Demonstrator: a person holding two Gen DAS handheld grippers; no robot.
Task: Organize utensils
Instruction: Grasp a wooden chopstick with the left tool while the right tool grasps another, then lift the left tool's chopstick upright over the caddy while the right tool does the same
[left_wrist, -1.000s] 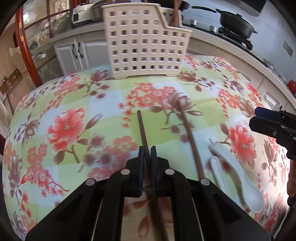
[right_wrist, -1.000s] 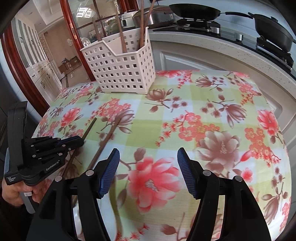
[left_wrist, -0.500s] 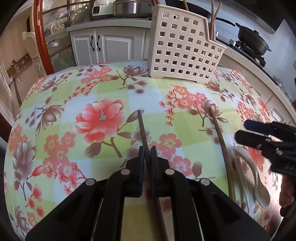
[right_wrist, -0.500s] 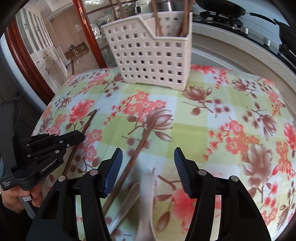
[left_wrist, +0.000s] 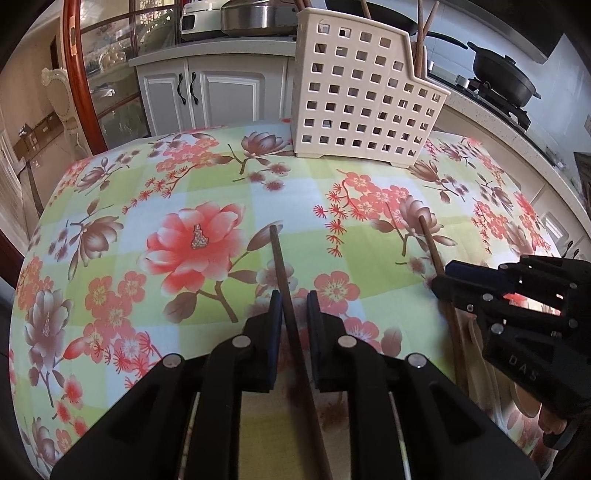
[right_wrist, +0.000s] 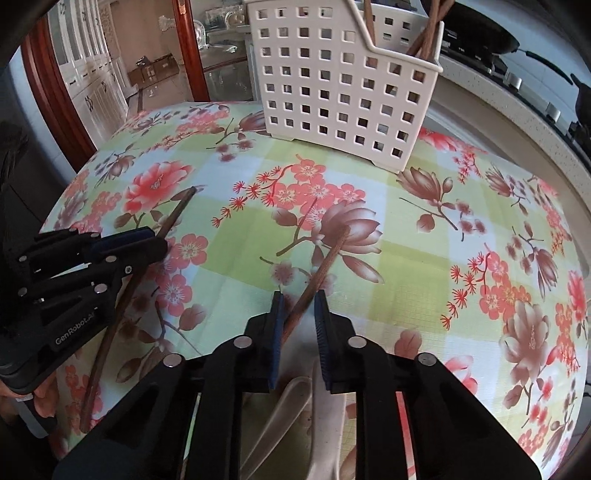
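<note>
Two brown chopsticks lie on the floral tablecloth. One chopstick (left_wrist: 282, 280) runs between the narrowly parted pads of my left gripper (left_wrist: 293, 306), which has a small gap on each side. The other chopstick (right_wrist: 321, 273) passes between the jaws of my right gripper (right_wrist: 298, 308), which are nearly closed around it; its tip shows in the left wrist view (left_wrist: 430, 247). White ceramic spoons (right_wrist: 295, 402) lie under the right gripper. The white perforated utensil basket (left_wrist: 362, 99) stands at the table's far side with several chopsticks upright in it.
The right gripper shows at the right of the left wrist view (left_wrist: 517, 295); the left gripper shows at the left of the right wrist view (right_wrist: 74, 266). A kitchen counter with a wok (left_wrist: 506, 77) and white cabinets (left_wrist: 207, 96) lie beyond the table (left_wrist: 110, 206).
My left gripper's jaws have opened slightly around its chopstick. My right gripper has come down over the second chopstick and narrowed its jaws from wide open to nearly closed.
</note>
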